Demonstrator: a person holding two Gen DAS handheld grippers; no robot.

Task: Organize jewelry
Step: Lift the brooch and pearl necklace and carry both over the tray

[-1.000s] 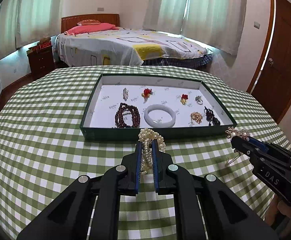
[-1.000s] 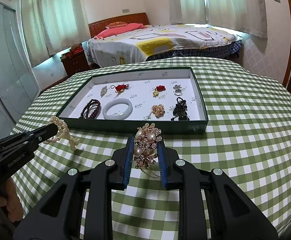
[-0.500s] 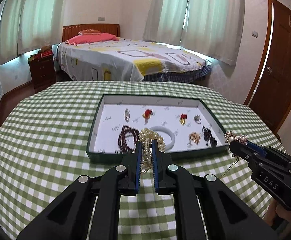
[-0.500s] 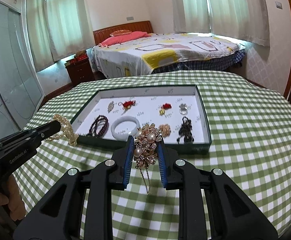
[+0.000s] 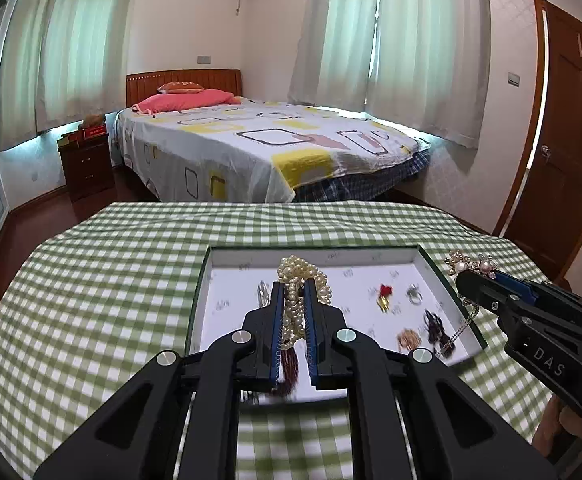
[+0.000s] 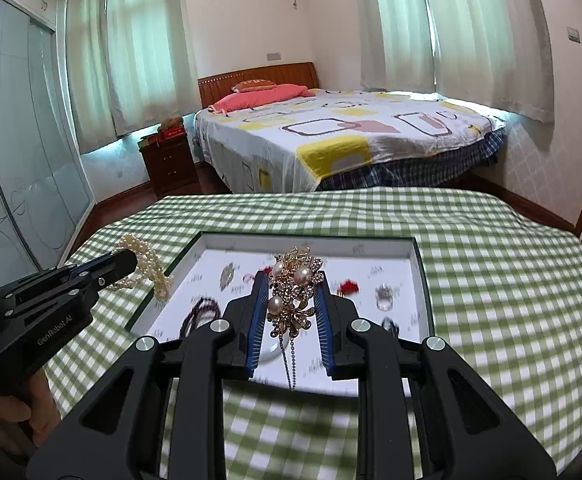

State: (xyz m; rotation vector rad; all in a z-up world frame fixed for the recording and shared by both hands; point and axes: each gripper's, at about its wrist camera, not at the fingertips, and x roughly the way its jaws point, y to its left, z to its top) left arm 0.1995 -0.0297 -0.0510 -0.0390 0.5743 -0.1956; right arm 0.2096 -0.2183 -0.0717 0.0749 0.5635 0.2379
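My left gripper (image 5: 293,286) is shut on a bunched pearl necklace (image 5: 299,280), held in the air over the near part of the green-edged white tray (image 5: 391,254). My right gripper (image 6: 289,280) is shut on a gold rhinestone brooch with pearls (image 6: 291,288), its thin chain (image 6: 289,364) dangling over the tray (image 6: 421,280). Each gripper also shows in the other's view: the right gripper (image 5: 465,276) at the tray's right edge, the left gripper (image 6: 129,260) at its left edge. Inside the tray lie a dark bead bracelet (image 6: 199,314), a red charm (image 5: 385,291), a ring (image 5: 413,293) and other small pieces.
The round table wears a green-and-white checked cloth (image 5: 103,280). Behind it stand a bed (image 5: 259,148), a dark nightstand (image 5: 87,164) and a wooden door (image 5: 563,152) on the right. A hand (image 6: 19,416) grips the left tool.
Both grippers have risen and moved forward with their jewellery, from in front of the tray to above its near part. The brooch's chain has lifted off the cloth and hangs free.
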